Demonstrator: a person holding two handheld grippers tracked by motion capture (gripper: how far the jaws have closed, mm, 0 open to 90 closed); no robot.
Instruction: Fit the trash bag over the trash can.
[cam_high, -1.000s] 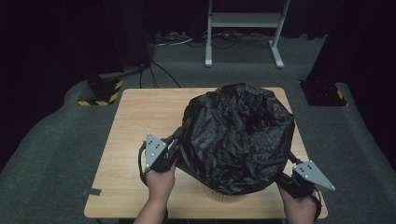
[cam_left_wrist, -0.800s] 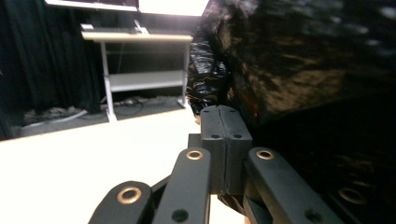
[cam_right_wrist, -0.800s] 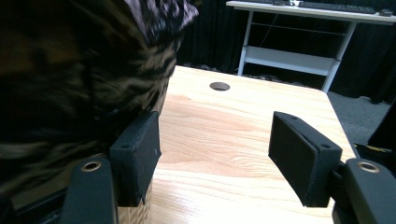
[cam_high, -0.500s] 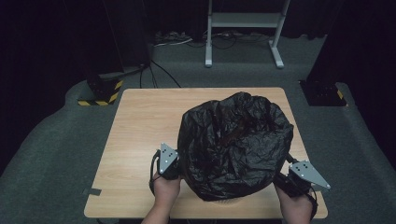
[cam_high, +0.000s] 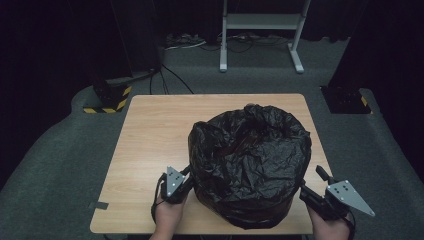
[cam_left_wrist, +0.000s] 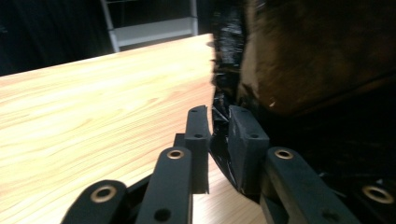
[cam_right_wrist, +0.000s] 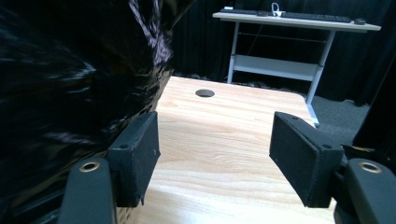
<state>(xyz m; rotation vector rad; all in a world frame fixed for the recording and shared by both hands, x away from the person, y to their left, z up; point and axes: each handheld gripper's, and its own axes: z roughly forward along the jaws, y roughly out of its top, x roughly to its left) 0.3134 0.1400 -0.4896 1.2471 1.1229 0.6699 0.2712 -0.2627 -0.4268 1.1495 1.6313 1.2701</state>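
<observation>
A crinkled, glossy black plastic bag (cam_high: 250, 167) stands puffed up like a dome on the desk's (cam_high: 155, 135) near right part, its mouth down.

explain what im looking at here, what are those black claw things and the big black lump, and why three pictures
One moment, three cameras. The high view looks down on a wooden table from above a person seated at it. Each hand holds a two-jaw gripper, a hand tool, not a robot. The other two pictures come from cameras riding on those grippers. The lump is a black plastic bag pulled over something pale underneath. The left gripper has pinched a fold of the bag's edge. The right gripper is open beside the bag, holding nothing.
</observation>
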